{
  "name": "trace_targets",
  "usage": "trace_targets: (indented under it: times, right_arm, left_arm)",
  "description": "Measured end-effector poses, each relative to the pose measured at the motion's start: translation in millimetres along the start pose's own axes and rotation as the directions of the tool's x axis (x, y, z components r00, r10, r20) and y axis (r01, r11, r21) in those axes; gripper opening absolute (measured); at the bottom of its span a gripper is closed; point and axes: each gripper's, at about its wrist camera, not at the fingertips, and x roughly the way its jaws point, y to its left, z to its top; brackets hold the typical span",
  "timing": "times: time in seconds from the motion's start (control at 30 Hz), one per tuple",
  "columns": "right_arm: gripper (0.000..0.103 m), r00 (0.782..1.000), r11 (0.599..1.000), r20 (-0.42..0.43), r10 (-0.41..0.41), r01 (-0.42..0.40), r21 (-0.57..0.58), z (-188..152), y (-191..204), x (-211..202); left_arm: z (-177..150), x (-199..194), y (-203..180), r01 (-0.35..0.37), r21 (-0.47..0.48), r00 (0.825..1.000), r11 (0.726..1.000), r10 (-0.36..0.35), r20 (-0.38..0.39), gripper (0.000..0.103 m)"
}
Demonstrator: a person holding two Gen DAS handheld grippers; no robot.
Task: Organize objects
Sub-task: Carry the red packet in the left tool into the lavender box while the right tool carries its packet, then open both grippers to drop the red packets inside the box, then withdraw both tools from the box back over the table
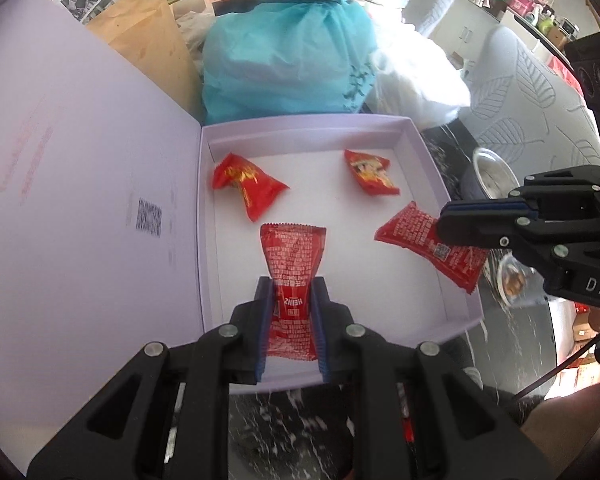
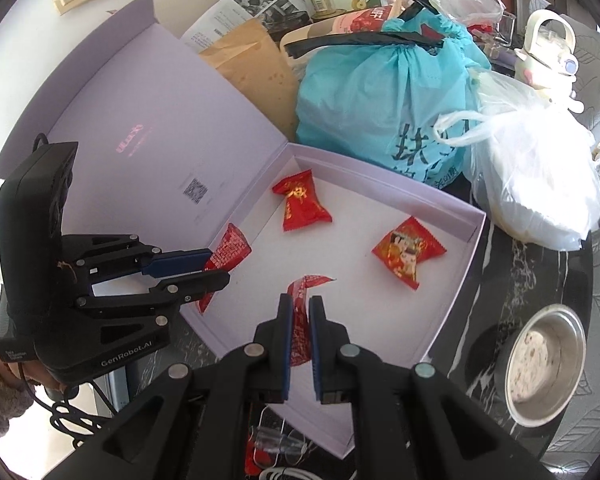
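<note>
The red sauce packet (image 1: pixel 293 280) in the left gripper (image 2: pixel 216 270) reads "HEINZ", upside down. That gripper's body reads "GenRobot.AI". The right gripper (image 1: pixel 444 224) shows "DAS" at the frame's right edge.

Four red packets (image 1: pixel 293 276) over the open lilac box (image 1: pixel 424 152), two clamped.

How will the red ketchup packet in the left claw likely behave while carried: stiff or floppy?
Probably floppy: the ketchup packet pinches narrow between the left claw pads and flares wide beyond them. Likely light, since a pinch at one end holds it. Its glossy film may be slippery.
</note>
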Motion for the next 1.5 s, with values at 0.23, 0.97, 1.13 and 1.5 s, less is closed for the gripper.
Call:
trace_targets:
  times: [0.23,0.97,1.13,1.5]
  right_arm:
    - [0.007,1.000,0.999,-0.007,-0.010,0.011,0.039,16.3,-17.4,19.4]
    - [0.008,0.991,0.989,-0.044,-0.130,0.133,0.065,16.6,-35.9,45.2]
    - [0.010,0.986,0.985,-0.044,-0.160,0.163,0.059,12.8,-37.8,36.3]
    - [0.031,0.980,0.980,-0.004,-0.199,0.200,0.016,6.8,-30.6,-1.5]
  left_arm:
    - [17.3,22.7,7.4,-0.017,-0.010,1.000,1.000,0.017,-0.007,0.018]
    - [26.7,59.5,8.1,-0.077,-0.008,0.995,0.997,0.077,-0.069,0.021]
    - [26.6,55.3,9.0,-0.109,-0.014,0.991,0.994,0.108,-0.080,0.024]
    - [25.8,17.6,7.7,-0.157,-0.026,0.987,0.987,0.157,-0.020,0.055]
